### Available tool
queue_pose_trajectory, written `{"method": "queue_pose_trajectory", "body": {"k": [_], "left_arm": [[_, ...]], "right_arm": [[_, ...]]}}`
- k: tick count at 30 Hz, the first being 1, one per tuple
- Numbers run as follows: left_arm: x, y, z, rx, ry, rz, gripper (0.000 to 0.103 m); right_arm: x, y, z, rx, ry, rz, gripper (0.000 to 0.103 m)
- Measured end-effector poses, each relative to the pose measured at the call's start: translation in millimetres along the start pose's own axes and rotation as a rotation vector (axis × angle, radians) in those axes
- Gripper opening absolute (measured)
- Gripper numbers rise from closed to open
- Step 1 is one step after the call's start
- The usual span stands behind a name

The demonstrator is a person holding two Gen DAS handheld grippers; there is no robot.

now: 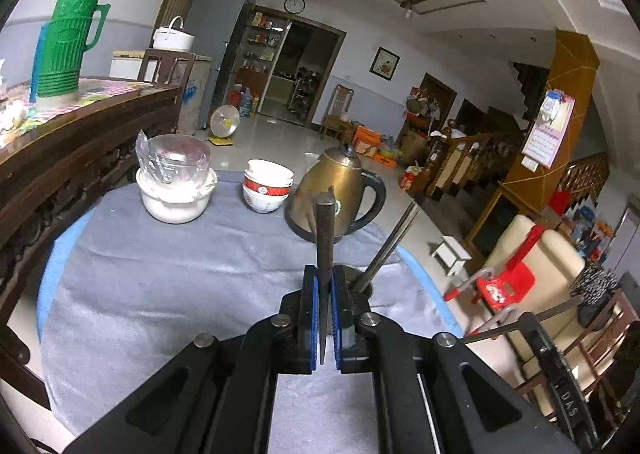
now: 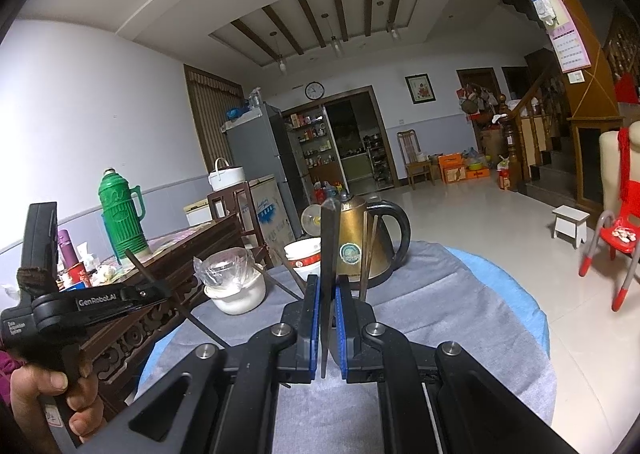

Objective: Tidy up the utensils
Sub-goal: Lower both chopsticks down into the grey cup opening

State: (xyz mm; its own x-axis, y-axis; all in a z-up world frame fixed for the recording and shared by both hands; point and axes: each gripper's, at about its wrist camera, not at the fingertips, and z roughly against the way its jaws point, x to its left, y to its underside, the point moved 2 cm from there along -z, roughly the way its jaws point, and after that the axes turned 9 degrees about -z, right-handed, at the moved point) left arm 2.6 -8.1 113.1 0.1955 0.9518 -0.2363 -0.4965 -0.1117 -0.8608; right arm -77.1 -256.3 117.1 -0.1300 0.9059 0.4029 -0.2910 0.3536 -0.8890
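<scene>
Each gripper is clamped on a dark chopstick. In the left wrist view the left gripper (image 1: pixel 325 286) pinches one chopstick (image 1: pixel 325 238) upright, in front of the kettle (image 1: pixel 334 194); in the right wrist view the right gripper (image 2: pixel 328 294) holds another chopstick (image 2: pixel 330 246) the same way, its blue pads tight against the stick.

Just beside the left gripper, nearer than the kettle, sits a small dark holder (image 1: pixel 360 282) with two more chopsticks (image 1: pixel 394 238) leaning out of it.

The sticks look light, stiff and thin, probably smooth enough to swivel in the pads, so a hold near the middle seems safest.

The kettle stands on a round table under a grey cloth (image 1: pixel 180 274). To the kettle's left are stacked bowls (image 1: pixel 267 184) and a wrapped white pot (image 1: pixel 176 182). Behind the kettle stretches a tiled living room floor (image 2: pixel 460 206), with a staircase to its right.
</scene>
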Motion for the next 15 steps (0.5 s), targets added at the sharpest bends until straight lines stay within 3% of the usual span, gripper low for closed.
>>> {"method": "queue_pose_trajectory", "body": {"k": [6,15], "left_arm": [[-5.4,-22.5,5.1,-0.041,0.047,0.007,0.006],[-17.8,-65.2,-9.5,-0.123,0.059,-0.007,0.006]], "right_arm": [[4.9,-14.5,-3.2,-0.026,-0.01,0.023,0.008],[12.2,-50.3,-27.4,-0.066,-0.018,0.075,0.008]]}}
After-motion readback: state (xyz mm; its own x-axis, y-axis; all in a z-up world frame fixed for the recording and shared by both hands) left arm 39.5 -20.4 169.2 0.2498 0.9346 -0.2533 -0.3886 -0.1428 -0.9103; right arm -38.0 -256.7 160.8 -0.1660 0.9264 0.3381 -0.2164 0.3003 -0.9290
